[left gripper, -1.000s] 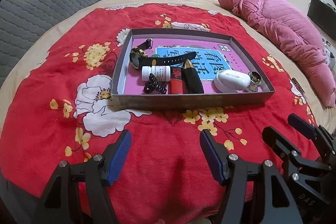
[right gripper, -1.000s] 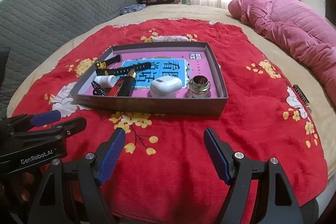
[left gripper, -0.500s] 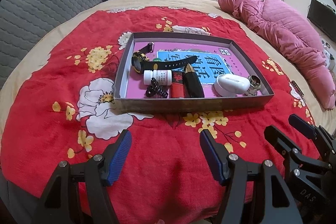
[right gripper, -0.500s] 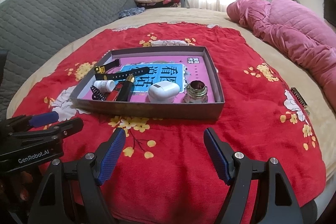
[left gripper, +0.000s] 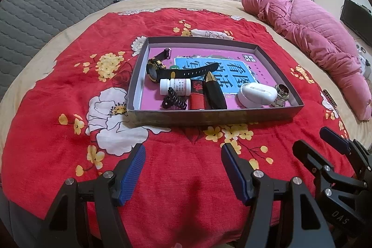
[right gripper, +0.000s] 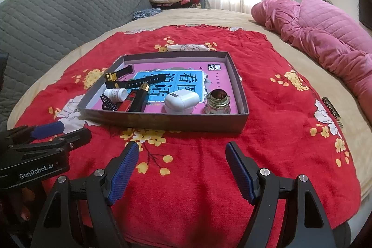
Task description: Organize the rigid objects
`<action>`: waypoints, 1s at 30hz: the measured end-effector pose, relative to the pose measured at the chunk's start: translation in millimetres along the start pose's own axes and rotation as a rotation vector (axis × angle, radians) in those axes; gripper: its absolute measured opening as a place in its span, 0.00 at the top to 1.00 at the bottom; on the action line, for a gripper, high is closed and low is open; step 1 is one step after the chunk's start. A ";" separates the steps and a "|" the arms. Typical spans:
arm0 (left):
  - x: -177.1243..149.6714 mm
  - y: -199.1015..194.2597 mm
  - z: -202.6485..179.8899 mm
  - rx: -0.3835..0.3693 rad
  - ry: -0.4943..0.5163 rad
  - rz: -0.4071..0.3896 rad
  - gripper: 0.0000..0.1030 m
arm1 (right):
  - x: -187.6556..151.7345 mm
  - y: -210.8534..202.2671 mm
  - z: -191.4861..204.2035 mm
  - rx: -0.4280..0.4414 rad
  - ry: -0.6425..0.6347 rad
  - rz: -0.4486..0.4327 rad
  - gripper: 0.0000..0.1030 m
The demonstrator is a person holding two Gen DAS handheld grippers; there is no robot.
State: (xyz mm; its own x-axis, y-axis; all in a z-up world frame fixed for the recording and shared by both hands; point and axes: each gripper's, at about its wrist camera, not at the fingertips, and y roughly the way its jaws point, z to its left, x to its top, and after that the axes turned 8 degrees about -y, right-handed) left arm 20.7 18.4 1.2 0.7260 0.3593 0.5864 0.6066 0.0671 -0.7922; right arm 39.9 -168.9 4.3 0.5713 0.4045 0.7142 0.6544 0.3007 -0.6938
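Left tool [left gripper: 183, 168]: jaws spread, empty, above the red floral blanket [left gripper: 69, 85]. Right tool [right gripper: 182, 166]: likewise spread and empty.

Shallow cardboard box [left gripper: 216, 117], on the bed ahead of both. Contents crowd its near wall, presumably gathered: wristwatch [left gripper: 156, 69], white pill bottle [left gripper: 175, 87], black hair claw [left gripper: 174, 101], lighter-like black case [left gripper: 214, 94], white earbud case [right gripper: 182, 101], small glass jar [right gripper: 217, 102].

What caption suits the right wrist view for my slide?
Open right gripper faces a tray of small objects on a red floral blanket.
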 end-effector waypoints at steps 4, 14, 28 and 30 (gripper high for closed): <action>0.0 0.2 -0.1 0.000 0.000 0.000 0.35 | 0.0 -0.1 -0.3 -0.001 0.000 0.000 0.25; -0.2 1.0 -1.0 0.002 0.003 0.004 0.35 | 0.1 -0.3 -0.1 0.000 -0.001 0.000 0.24; -1.2 2.7 -1.9 0.006 0.007 0.007 0.35 | 1.0 -0.2 -0.3 0.001 -0.002 0.001 0.24; -1.0 2.8 -1.9 0.005 0.008 0.008 0.35 | 0.8 -0.8 -0.3 0.001 -0.003 -0.001 0.24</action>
State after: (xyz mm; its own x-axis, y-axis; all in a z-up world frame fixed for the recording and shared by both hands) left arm 22.3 16.5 -1.2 0.7331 0.3526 0.5816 0.5993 0.0693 -0.7975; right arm 39.9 -169.1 5.5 0.5690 0.4067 0.7148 0.6546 0.3021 -0.6930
